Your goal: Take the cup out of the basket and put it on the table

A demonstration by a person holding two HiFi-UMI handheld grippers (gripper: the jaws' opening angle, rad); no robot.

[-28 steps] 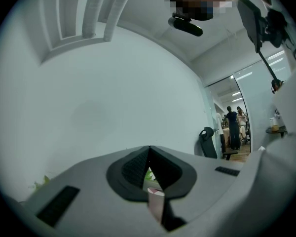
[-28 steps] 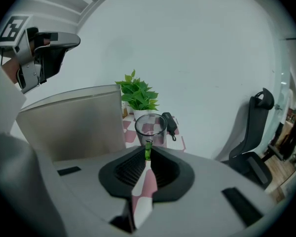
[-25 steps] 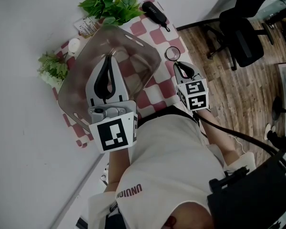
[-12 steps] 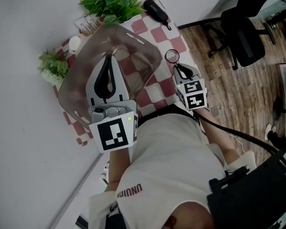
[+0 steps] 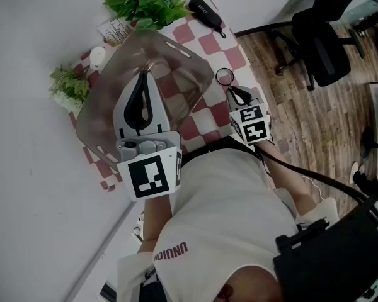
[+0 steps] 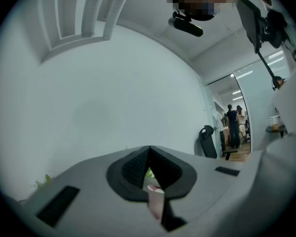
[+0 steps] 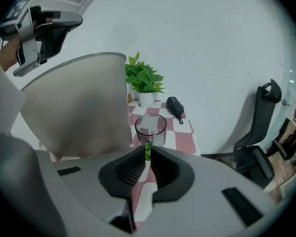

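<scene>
My right gripper (image 5: 230, 89), clamped on the cup (image 7: 150, 127) rim, has sunk beside the basket (image 5: 104, 115). Cup looks nearly on the table (image 5: 205, 43). Left gripper (image 5: 143, 75) pinches the basket rim.

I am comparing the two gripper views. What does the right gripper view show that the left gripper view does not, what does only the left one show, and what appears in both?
Only the right gripper view: the clear cup, pinched by the right gripper on a green piece at its rim; the translucent basket beside it; the black pouch.
Only the left gripper view: people standing far off in the room.
Both: the white wall and a black office chair.
</scene>
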